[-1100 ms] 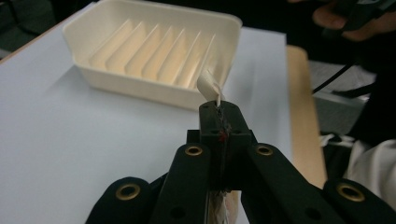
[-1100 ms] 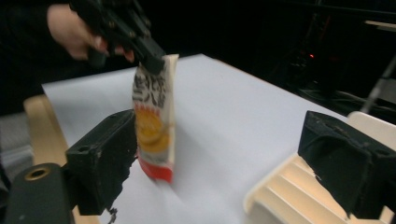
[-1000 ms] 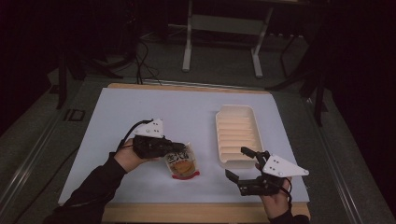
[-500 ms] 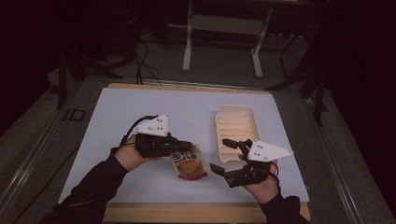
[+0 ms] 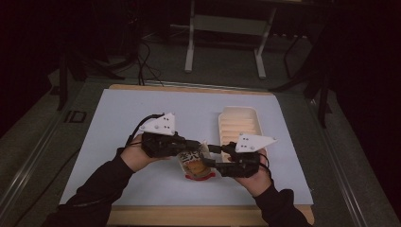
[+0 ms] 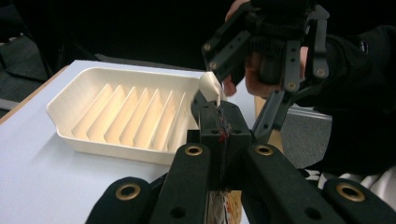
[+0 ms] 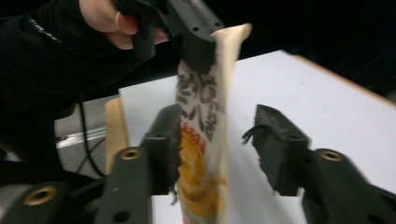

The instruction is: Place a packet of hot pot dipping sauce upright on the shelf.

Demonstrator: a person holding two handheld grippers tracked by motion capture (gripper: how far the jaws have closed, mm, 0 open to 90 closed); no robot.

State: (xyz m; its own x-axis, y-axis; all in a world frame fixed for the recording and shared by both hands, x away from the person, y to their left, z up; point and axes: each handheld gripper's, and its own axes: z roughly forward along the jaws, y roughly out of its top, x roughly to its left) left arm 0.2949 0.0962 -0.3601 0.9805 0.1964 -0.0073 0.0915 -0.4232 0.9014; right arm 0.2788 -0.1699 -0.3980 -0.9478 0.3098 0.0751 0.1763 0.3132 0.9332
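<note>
Snack packet (image 5: pixel 196 163), orange-and-white printed, hangs clenched in left claw (image 5: pixel 201 145); right claw (image 5: pixel 213 157) gapes around it.

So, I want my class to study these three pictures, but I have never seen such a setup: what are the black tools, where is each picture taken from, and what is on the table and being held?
No robot arm here: a person at a table holds a hand-operated two-jaw gripper in each hand. The high view looks down from above the person's side, with the left gripper on the left and the right gripper on the right. The other two pictures come from cameras riding on the grippers, looking along their black jaws.

On the table's pale surface lies a cream ribbed tray, which looks empty. Between the grippers is a printed snack packet. The left gripper is shut on its top edge, holding it upright. The right gripper's jaws are open on either side of the packet, with one jaw close against it and the other apart from it.
</note>
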